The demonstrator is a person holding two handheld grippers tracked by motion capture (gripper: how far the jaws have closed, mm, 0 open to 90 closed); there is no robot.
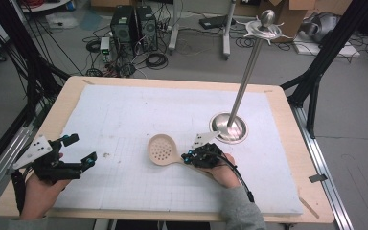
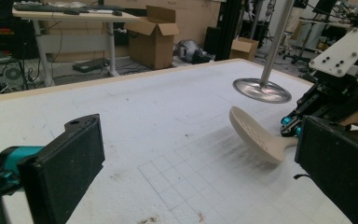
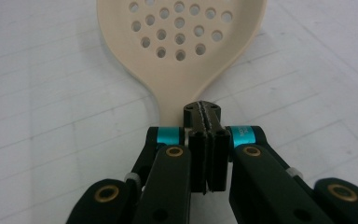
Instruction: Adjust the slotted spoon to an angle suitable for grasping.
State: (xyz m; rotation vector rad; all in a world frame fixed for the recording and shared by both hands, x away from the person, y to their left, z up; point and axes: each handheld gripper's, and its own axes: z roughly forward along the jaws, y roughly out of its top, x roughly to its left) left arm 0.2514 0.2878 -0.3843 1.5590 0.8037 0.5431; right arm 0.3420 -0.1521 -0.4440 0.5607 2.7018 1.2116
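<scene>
A beige slotted spoon (image 1: 162, 148) lies low over the white gridded board, its perforated bowl (image 3: 182, 42) pointing left and away from my right gripper (image 1: 188, 157). In the right gripper view that gripper (image 3: 206, 112) is shut on the spoon's handle, jaws pressed together with the handle hidden between them. From the left gripper view, the spoon (image 2: 254, 135) looks tilted, bowl slightly raised, with the right gripper (image 2: 291, 125) behind it. My left gripper (image 1: 82, 149) is at the board's left edge, open, jaws wide apart (image 2: 200, 163) and nothing between them.
A metal stand with a round base (image 1: 228, 128) and a tall slanting pole (image 1: 247, 72) stands just behind the right gripper. The white foam board (image 1: 172, 110) covers the wooden table (image 1: 62, 103). Computers (image 1: 134, 24) and cables lie on the floor beyond.
</scene>
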